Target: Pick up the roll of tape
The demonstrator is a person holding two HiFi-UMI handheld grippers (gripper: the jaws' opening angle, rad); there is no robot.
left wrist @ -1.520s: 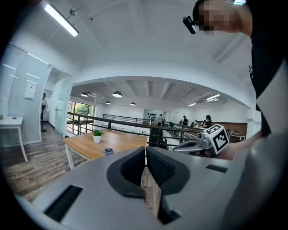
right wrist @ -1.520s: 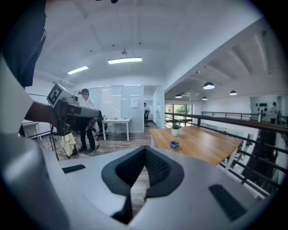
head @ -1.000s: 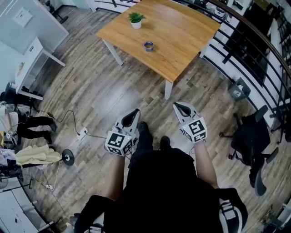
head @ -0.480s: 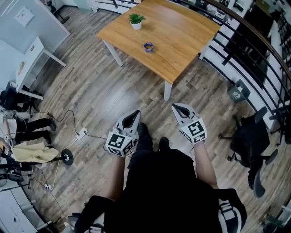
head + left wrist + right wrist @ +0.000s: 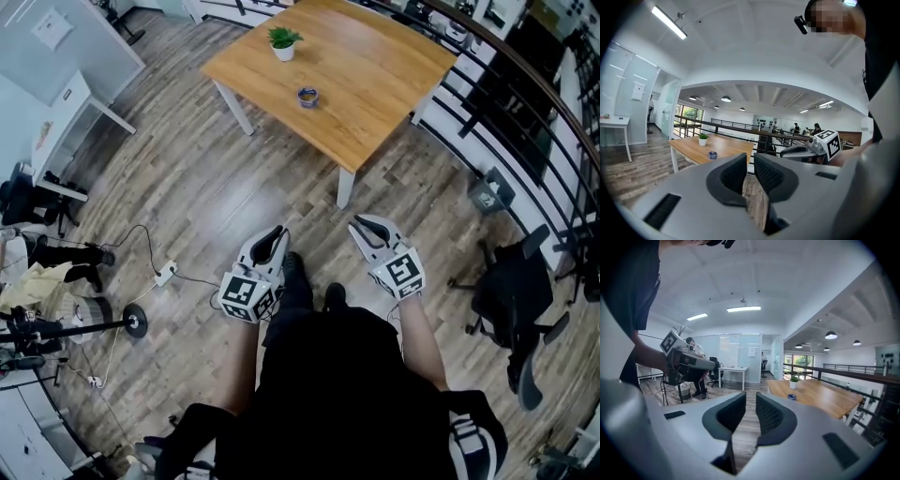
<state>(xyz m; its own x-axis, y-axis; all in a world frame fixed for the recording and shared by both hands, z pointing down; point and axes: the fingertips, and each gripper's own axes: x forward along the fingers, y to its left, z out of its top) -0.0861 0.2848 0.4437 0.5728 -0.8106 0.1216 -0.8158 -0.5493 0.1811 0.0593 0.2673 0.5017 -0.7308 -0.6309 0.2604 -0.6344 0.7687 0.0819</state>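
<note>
We hold the left gripper point(image 5: 275, 232) low in front of the body, jaws pressed together with nothing between them, pointing roughly level toward the far table

Right gripper point(image 5: 361, 225) sits just right of it and well apart from it, also about level. Its jaws are opening, with a narrow gap showing in the right gripper view and nothing in it but floor beyond. Each gripper carries its marker cube near our wrists

Our shoes point(image 5: 295, 267) stand between the two grippers on the wood-plank floor point(image 5: 216, 187)

Roll of tape point(image 5: 307, 96) is far from both grippers and neither touches it. It's a small dark blue ring with a paler centre, lying flat on the wooden table point(image 5: 375, 84), in the left half of the top and not far from the near-left edge. In both gripper views it reads as a short blue cylinder

Potted plant point(image 5: 282, 42), green in a white pot, stands upright farther back and a bit left of the tape, apart from it

To the right of the table runs a black railing point(image 5: 525, 103), with a dark office chair point(image 5: 511, 291) near it. On the left of the floor lie a white power strip point(image 5: 167, 274) and its cable, and a white desk point(image 5: 75, 103) is at far left
</note>
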